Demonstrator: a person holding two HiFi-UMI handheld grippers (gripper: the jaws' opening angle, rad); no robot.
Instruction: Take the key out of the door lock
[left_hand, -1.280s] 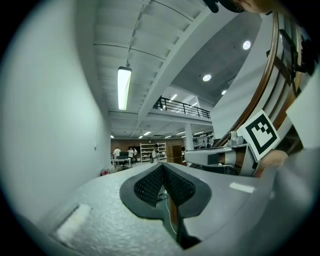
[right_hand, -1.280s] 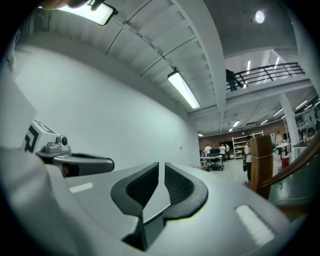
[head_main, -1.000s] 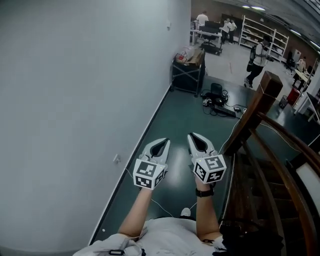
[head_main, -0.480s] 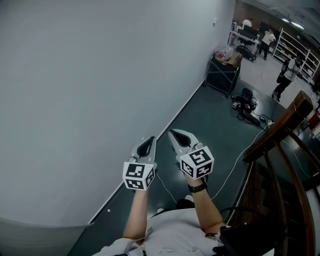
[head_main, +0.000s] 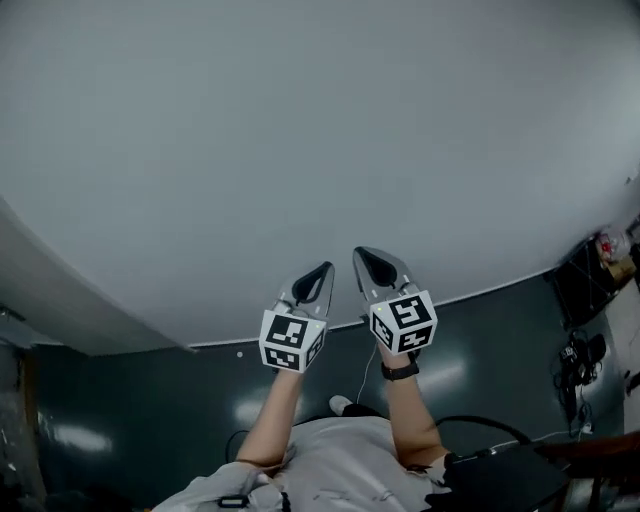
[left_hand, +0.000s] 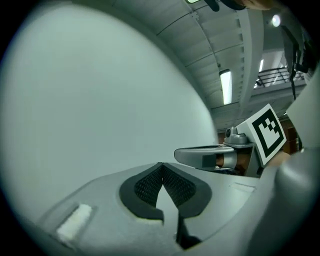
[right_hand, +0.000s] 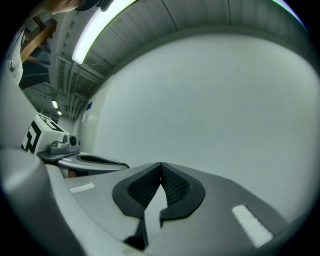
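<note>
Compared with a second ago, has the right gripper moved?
Yes. The right gripper has swung left with the person. It pointed along the wall down the corridor, and now it faces that wall head-on.

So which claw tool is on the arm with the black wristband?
The right gripper, at the head view's right: a black wristband sits behind its marker cube. The arm of the left gripper is bare.

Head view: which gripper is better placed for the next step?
Neither clearly: left gripper and right gripper are side by side, shut, empty, facing a plain white wall; no lock shows.
</note>
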